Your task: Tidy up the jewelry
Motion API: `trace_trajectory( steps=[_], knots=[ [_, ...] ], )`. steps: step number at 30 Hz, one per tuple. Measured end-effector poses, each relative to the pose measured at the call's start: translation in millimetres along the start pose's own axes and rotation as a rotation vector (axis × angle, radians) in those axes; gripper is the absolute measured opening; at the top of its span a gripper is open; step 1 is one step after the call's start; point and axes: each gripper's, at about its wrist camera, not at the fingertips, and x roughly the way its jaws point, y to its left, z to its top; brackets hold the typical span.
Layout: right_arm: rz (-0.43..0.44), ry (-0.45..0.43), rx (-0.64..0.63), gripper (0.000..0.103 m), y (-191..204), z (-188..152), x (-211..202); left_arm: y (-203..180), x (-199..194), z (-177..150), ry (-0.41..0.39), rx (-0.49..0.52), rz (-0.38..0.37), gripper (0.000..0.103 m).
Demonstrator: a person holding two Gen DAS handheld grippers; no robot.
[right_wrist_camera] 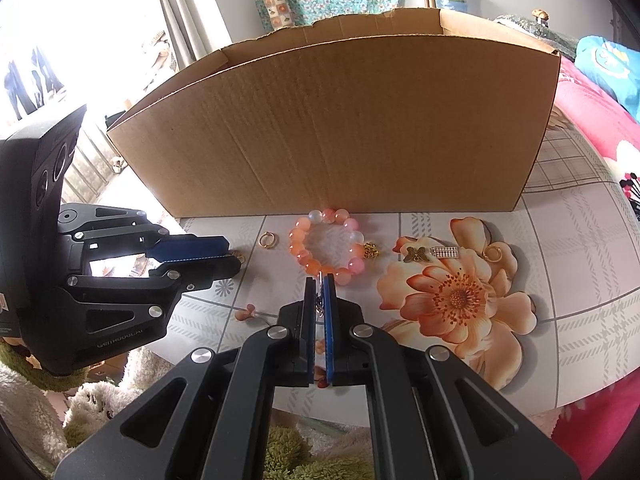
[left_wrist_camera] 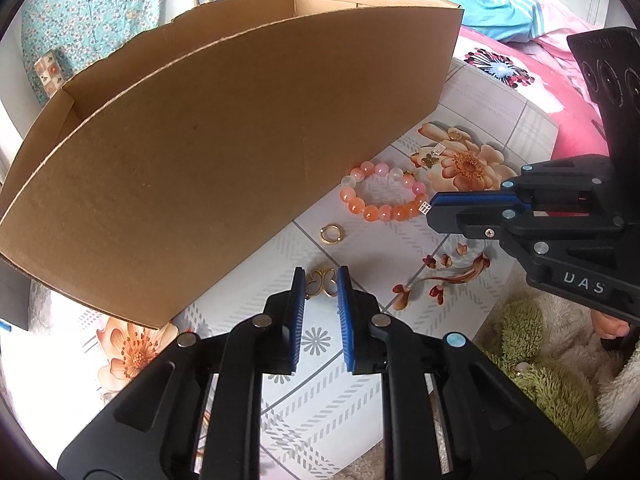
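Note:
A brown cardboard box (left_wrist_camera: 224, 152) stands open on the floral table; it also shows in the right wrist view (right_wrist_camera: 344, 128). My left gripper (left_wrist_camera: 320, 280) is open around a gold butterfly charm (left_wrist_camera: 321, 283) lying on the table. My right gripper (right_wrist_camera: 319, 286) is shut on a small silver charm (right_wrist_camera: 320, 300); the charm's tip (left_wrist_camera: 424, 209) shows in the left wrist view at my right gripper (left_wrist_camera: 434, 208). A pink-orange bead bracelet (right_wrist_camera: 328, 246) lies just ahead of it. A gold ring (right_wrist_camera: 267, 240) lies to the bracelet's left.
Right of the bracelet lie a bronze butterfly charm (right_wrist_camera: 415, 255), a small silver abacus charm (right_wrist_camera: 447, 253) and another gold ring (right_wrist_camera: 493, 254). A green-and-white fluffy rug (right_wrist_camera: 304, 452) lies below the table's near edge. Pink bedding (right_wrist_camera: 592, 120) lies to the right.

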Motion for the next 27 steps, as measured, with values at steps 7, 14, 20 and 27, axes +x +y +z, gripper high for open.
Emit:
trace_trajectory(
  steps=[7, 14, 20, 27],
  knots=[
    [0.004, -0.005, -0.002, 0.004, 0.6, 0.6, -0.5, 4.4, -3.8, -1.7, 0.0, -0.015, -0.003, 0.0],
    [0.006, -0.008, -0.001, 0.004, 0.4, 1.0, -1.5, 6.5, -5.3, 2.5, -0.004, -0.058, -0.032, 0.026],
    [0.006, -0.009, 0.001, 0.004, -0.3, 0.8, -1.9, 3.0, 3.0, 5.9, 0.016, -0.051, -0.008, 0.021],
    [0.008, -0.016, 0.008, 0.004, -2.4, 0.8, -3.3, -0.9, 3.9, 7.3, 0.015, -0.022, 0.018, 0.014]
  ],
)
